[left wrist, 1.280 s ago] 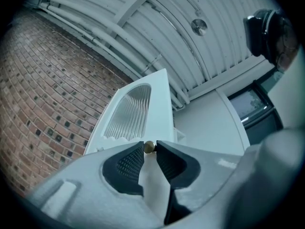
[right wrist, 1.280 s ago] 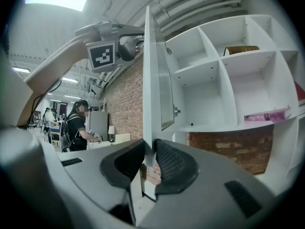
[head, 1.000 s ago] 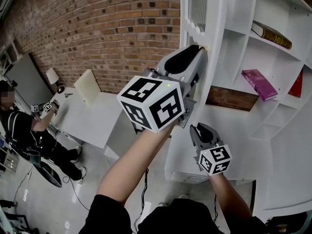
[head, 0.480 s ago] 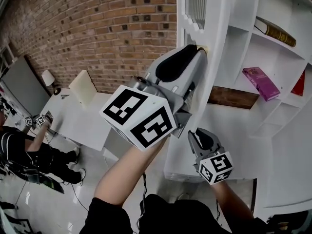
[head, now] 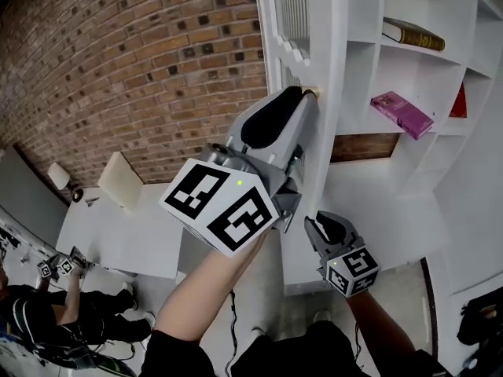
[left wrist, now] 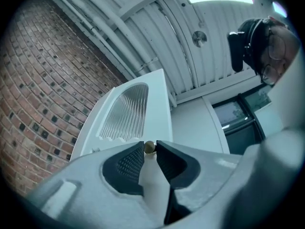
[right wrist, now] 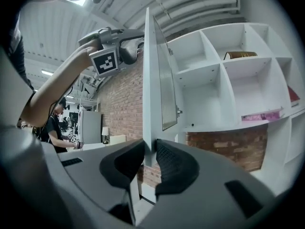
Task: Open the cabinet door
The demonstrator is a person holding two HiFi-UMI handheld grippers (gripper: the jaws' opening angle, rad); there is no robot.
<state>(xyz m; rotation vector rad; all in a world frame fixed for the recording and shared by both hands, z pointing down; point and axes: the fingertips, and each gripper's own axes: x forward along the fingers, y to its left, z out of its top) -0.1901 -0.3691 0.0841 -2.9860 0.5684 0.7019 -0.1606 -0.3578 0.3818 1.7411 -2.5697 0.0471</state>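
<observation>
A: Where is the cabinet door (head: 318, 38) found?
B: It is seen swung out from the white shelf unit (head: 416, 77), edge-on before the brick wall (head: 118, 69).
A: And the claws?
B: The brass knob (left wrist: 149, 147) is clamped by the left gripper (head: 305, 99); the door's lower edge is pinched between the jaws of the right gripper (head: 318, 225).

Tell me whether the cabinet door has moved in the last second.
Yes, slightly: the cabinet door, its knob in the left gripper, has swung further out from the white shelves.
</observation>
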